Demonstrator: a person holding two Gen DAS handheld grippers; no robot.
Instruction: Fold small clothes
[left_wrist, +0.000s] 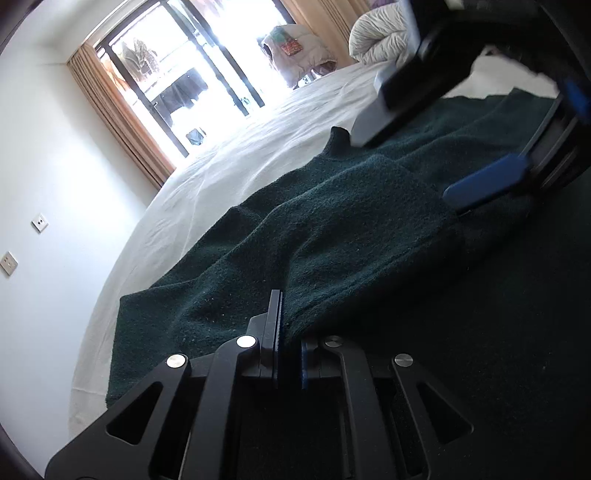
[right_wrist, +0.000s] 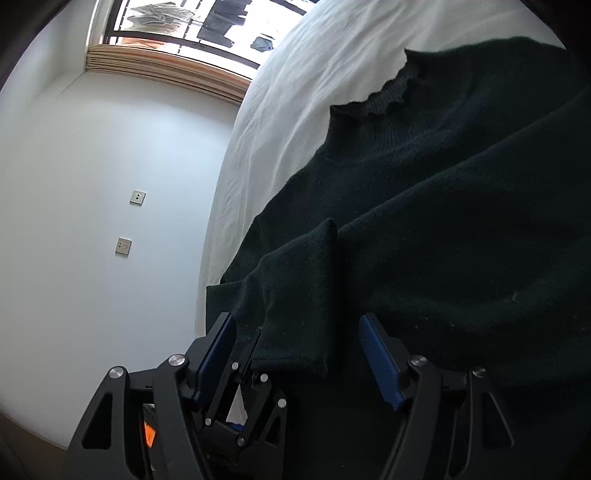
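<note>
The left claw (left_wrist: 282, 332) is seen pressed together on a fold of the dark green sweater (left_wrist: 332, 221), the knit being pinched between its pads at the near edge of the garment. The right claw (right_wrist: 299, 354) is held spread, with the cuff of a folded-over sleeve (right_wrist: 295, 295) lying between its blue pads (right_wrist: 380, 358); no pressing of the pads on the cloth can be made out. The sweater is spread on the white bed sheet (left_wrist: 229, 158), its collar (right_wrist: 384, 92) at the far end and the sleeve's long axis running away from the right claw toward the body of the garment. In the left wrist view the right claw is found up and to the right, over the sweater, so that hand is judged the nearer to the sleeve. A closing on the cuff is probably called for next. Open sheet is left on the far and left sides, while the bed's left edge falls off toward a white wall (right_wrist: 92, 184).
</note>
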